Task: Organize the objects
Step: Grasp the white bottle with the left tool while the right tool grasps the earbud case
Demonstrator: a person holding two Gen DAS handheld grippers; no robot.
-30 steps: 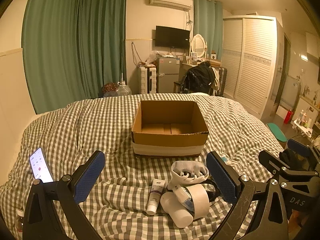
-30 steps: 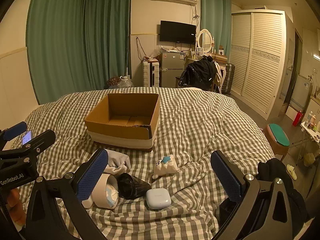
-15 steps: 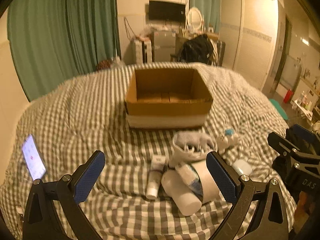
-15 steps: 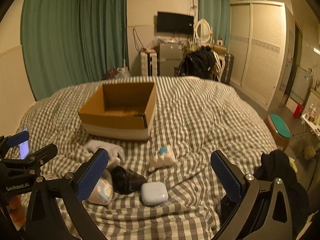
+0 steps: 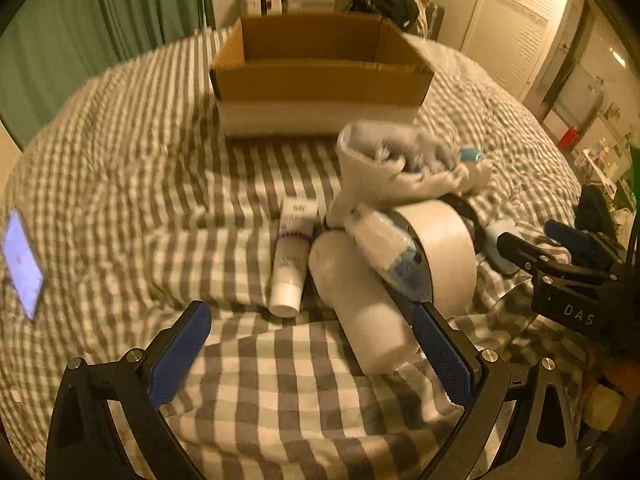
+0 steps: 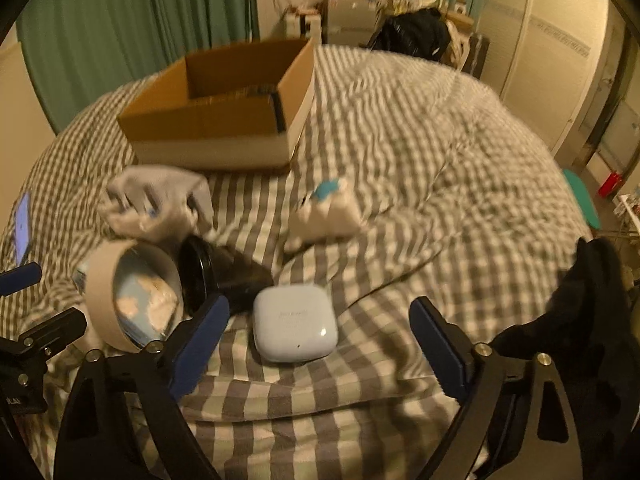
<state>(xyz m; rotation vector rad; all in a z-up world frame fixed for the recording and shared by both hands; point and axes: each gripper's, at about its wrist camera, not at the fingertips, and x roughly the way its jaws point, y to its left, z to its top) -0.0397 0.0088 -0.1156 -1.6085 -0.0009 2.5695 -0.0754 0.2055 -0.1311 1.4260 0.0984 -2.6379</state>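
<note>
Over the checked bedspread [image 5: 280,380] I hold my left gripper [image 5: 316,352] and right gripper [image 6: 320,336] spread wide, empty, ready to lift the cream tube [image 5: 290,256] and earbud case [image 6: 294,322] toward the cardboard box [image 5: 320,80].

Both views were dim and tinted a warm yellow-orange, as from indoor lamps. A bright patch glared on the far right wall [image 5: 618,58] in the left wrist view. Motion blur smeared the checked bedspread [image 6: 420,128] into streaks across the far half of the bed, and the cardboard box [image 6: 224,120] had soft edges. Near the lens the checks were sharper, and the white case [image 6: 294,328] looked fairly crisp with a small highlight. Fisheye distortion bowed the curtains [image 5: 80,40] and the bed outline, and black vignette filled the corners. Soft shadows lay under the tape roll [image 5: 444,248].
</note>
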